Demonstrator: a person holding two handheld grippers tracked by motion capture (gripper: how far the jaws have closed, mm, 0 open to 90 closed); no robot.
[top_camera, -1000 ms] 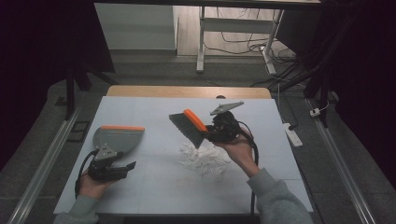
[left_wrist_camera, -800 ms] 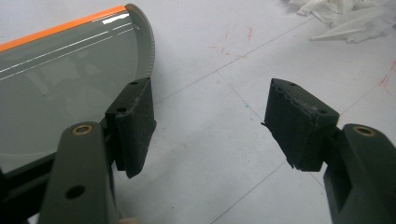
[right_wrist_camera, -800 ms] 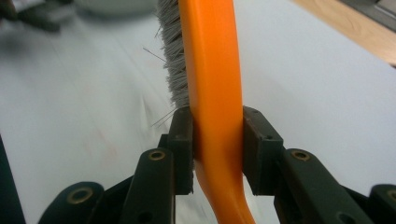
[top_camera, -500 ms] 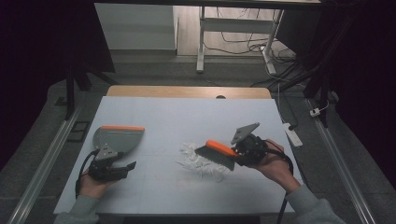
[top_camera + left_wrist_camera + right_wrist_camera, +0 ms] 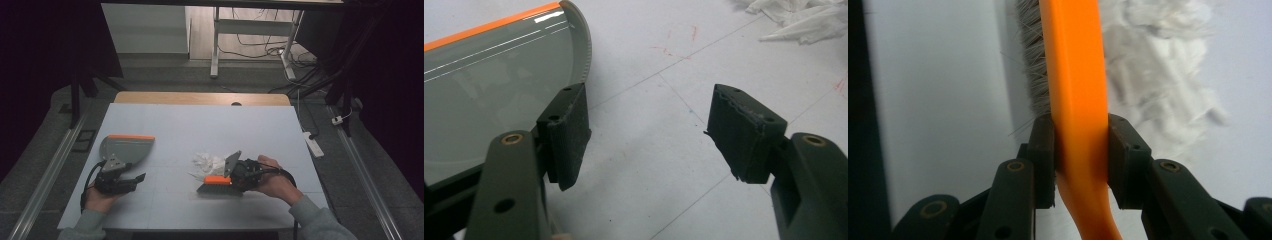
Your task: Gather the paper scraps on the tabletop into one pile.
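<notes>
A person stands at the near edge of a pale table [image 5: 165,120], a two-jaw gripper in each hand, in the middle of a sweeping job.

The right gripper [image 5: 239,176] sits near the middle of the table, towards the near side. Its jaws are clamped tight on the orange handle of a small brush [image 5: 219,184]. The right gripper view shows the handle pinched between both pads, with the grey bristles [image 5: 1032,60] running along one side of it. The brush lies low and roughly level, its bristles down at the table surface.

Just beyond the brush, on its far side, is a loose heap of white paper scraps [image 5: 209,162]. The brush appears to touch or nearly touch the heap's near edge; I cannot tell which.

Well apart, on the left of the table, lies a grey dustpan [image 5: 125,149] with an orange lip along its far edge. The left gripper [image 5: 120,182] rests just near of it. Its jaws stand partly open with only bare table between them; the left gripper view shows the pan [image 5: 499,90] just beside one pad, not gripped.

As I judge it, the job is at an early stage. The brush is picked up and set against the litter, but the scraps are all in one heap on the table and none are in the pan. Still to do: take hold of the pan, bring pan and heap together, and sweep the scraps in.
</notes>
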